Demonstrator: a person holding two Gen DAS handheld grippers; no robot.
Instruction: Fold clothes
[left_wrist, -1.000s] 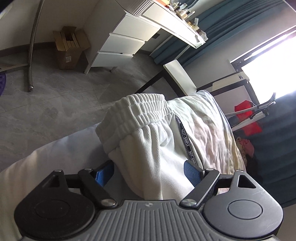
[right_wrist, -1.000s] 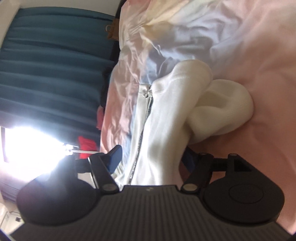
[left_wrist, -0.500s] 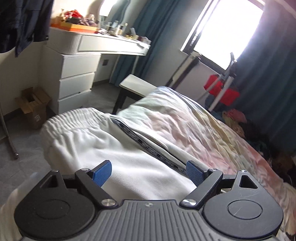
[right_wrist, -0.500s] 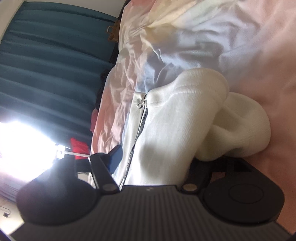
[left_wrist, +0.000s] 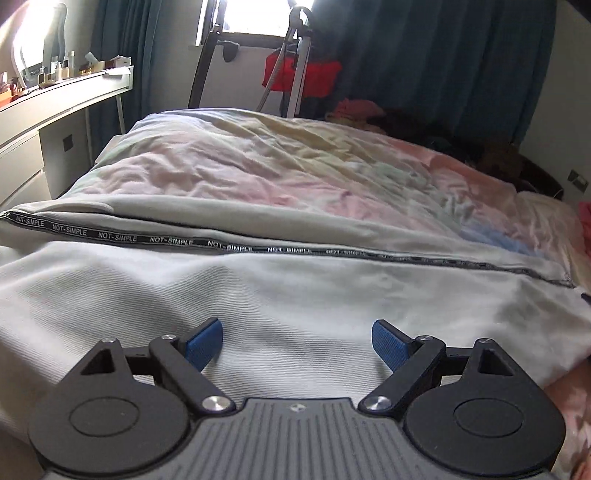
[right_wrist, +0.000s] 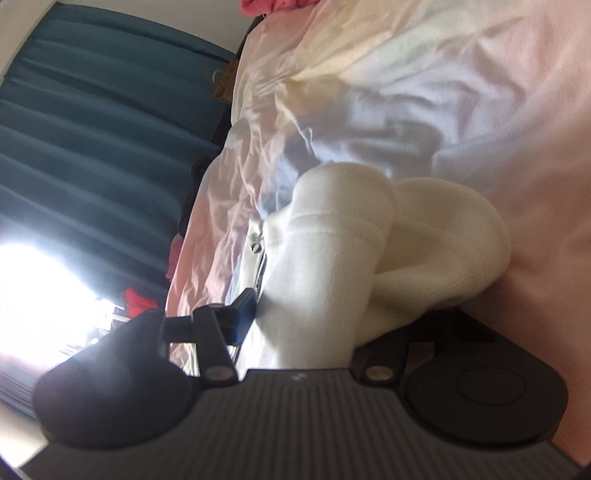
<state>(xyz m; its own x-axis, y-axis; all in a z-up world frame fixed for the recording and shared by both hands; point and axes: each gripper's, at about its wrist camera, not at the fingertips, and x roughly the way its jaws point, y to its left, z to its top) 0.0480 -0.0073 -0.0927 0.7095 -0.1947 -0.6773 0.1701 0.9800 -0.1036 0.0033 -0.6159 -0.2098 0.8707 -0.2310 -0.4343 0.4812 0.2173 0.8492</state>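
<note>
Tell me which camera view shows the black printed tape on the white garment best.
The left wrist view: the black tape runs sharp and readable across the white garment. The right wrist view shows only a blurred zipper end of it.

I see a bed (left_wrist: 295, 173) with a pink sheet, dark blue curtains (left_wrist: 436, 55), a bright window (left_wrist: 255, 16) and a white desk (left_wrist: 55, 99).

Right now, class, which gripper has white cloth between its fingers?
The right gripper: its jaws are closing around the white jacket. The left gripper stands open above the flat cloth, with nothing between its pads.
</note>
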